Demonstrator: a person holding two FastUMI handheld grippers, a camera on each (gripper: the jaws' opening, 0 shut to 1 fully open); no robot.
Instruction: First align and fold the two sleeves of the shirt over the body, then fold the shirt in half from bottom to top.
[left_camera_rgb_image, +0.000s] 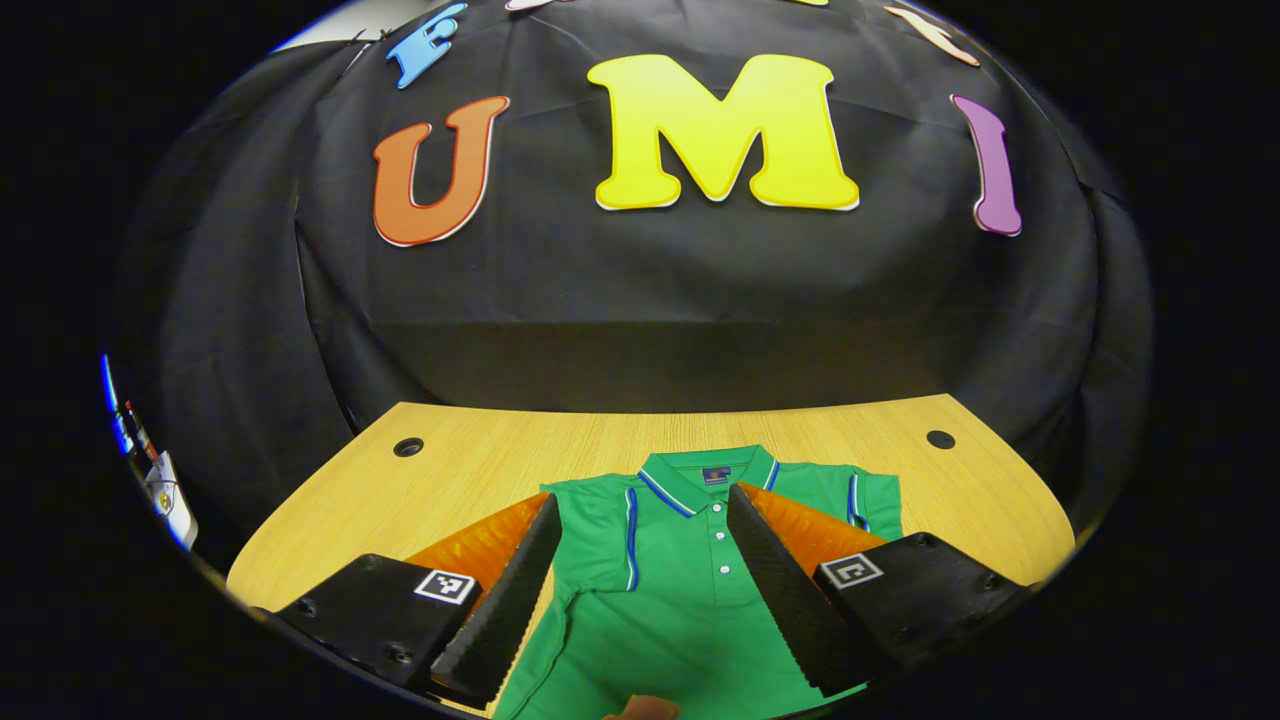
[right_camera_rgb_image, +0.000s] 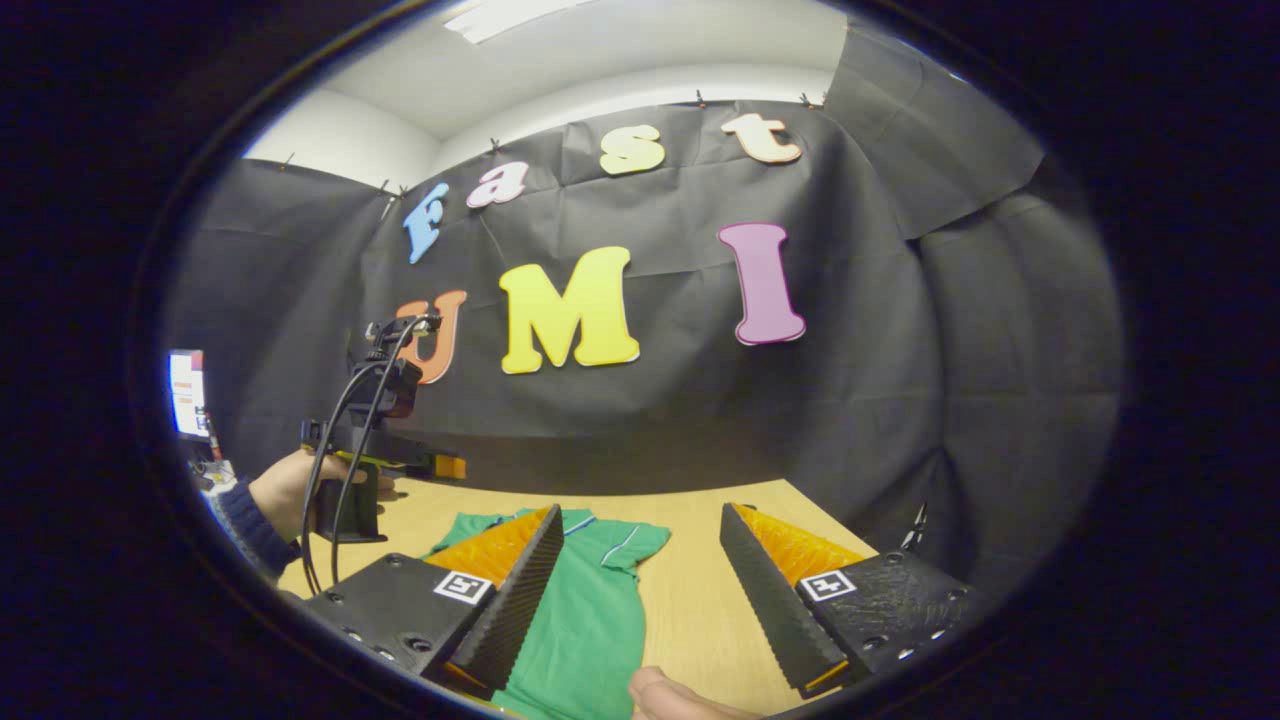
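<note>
A green polo shirt (left_camera_rgb_image: 670, 570) with blue trim lies flat on the wooden table (left_camera_rgb_image: 480, 460), collar toward the booth wall, both short sleeves spread out. My left gripper (left_camera_rgb_image: 640, 560) hovers open above the shirt's chest, its fingers (left_camera_rgb_image: 515, 590) framing the button placket. In the right gripper view the same shirt (right_camera_rgb_image: 585, 600) lies left of centre, and my right gripper (right_camera_rgb_image: 635, 585) stands open over the shirt's right sleeve (right_camera_rgb_image: 630, 545) and the bare table beside it. The left gripper (right_camera_rgb_image: 385, 440) shows farther off, held up by a hand (right_camera_rgb_image: 285, 490).
Two round cable holes (left_camera_rgb_image: 408, 446) (left_camera_rgb_image: 940, 439) sit near the table's back corners. Black cloth wall stands close behind the table. A fingertip (right_camera_rgb_image: 670, 695) shows at the bottom edge of the right gripper view.
</note>
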